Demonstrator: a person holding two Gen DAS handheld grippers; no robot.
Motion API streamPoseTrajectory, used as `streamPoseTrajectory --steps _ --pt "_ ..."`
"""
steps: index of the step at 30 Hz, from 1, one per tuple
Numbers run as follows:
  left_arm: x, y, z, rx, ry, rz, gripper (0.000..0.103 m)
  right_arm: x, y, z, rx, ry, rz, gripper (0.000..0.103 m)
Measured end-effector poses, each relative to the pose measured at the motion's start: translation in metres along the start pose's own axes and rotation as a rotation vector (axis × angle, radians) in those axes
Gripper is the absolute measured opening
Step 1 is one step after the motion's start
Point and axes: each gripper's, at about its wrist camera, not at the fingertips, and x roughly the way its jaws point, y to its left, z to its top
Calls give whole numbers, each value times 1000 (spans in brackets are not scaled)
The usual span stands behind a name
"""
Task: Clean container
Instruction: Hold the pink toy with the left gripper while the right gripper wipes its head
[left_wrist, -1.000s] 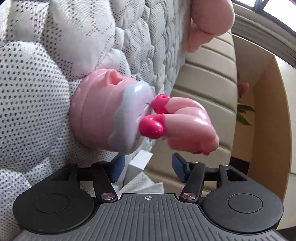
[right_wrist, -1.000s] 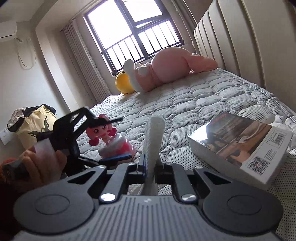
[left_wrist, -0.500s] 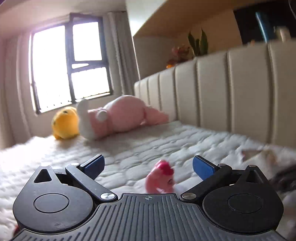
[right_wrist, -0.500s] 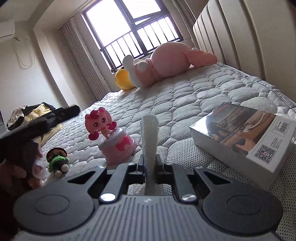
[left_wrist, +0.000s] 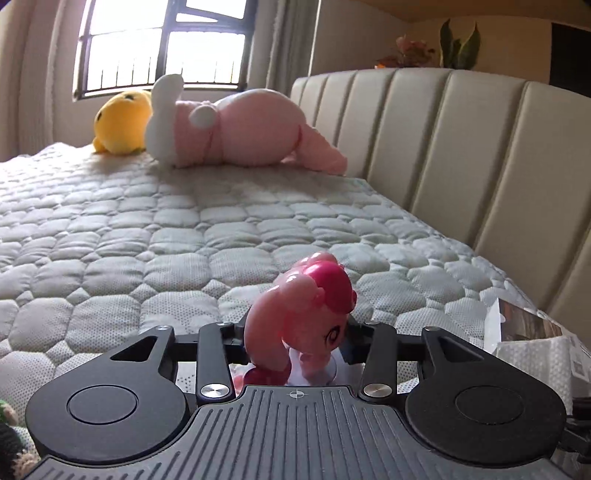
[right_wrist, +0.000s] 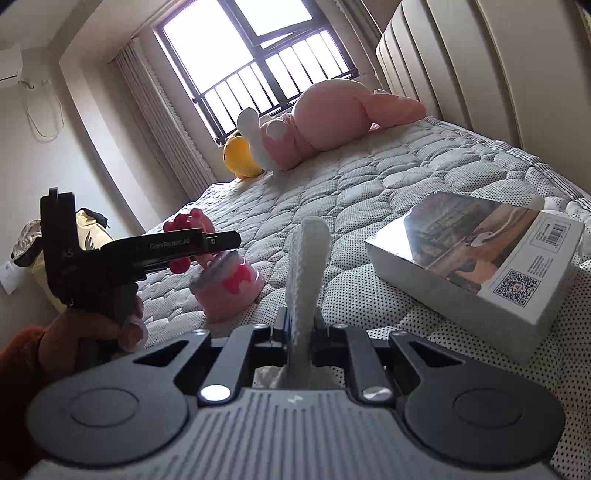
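Between the left gripper (left_wrist: 295, 341) jaws (closely flanked), the pink figurine (left_wrist: 301, 317).

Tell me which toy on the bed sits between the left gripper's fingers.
The pink figurine on its cake-shaped base, between the left gripper; the yellow plush and pink plush lie far off by the window.

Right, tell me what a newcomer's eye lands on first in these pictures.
Probably the pink doll figurine, close up between the fingers of the left hand-held gripper on the quilted mattress. Next, the big pink plush lying by the window, beside a yellow plush. Then the white cloth pinched upright in the right hand-held gripper.
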Motion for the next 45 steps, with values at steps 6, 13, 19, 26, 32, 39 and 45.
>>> streamPoseTrajectory --steps 6,13,19,26,32,39,45 --pt "-31 33 -19 -129 -13 -72 46 2 22 11 -80 0 -19 13" --pt "-82 93 -59 -354 -137 -184 49 26 88 35 -216 18 89 7" --pt "-92 145 -95 -592 -167 -255 55 48 130 48 -124 100 380 7" --pt "-90 142 -92 -558 -168 -241 55 76 152 12 -228 202 270 7" --pt "-88 139 -90 -552 -154 -229 54 68 114 7 -195 234 114 7" --pt "-92 131 -91 -491 -160 -290 60 57 108 39 -249 153 28 7" --pt "-108 86 -88 -182 -208 -296 67 48 149 67 -302 92 212 7"
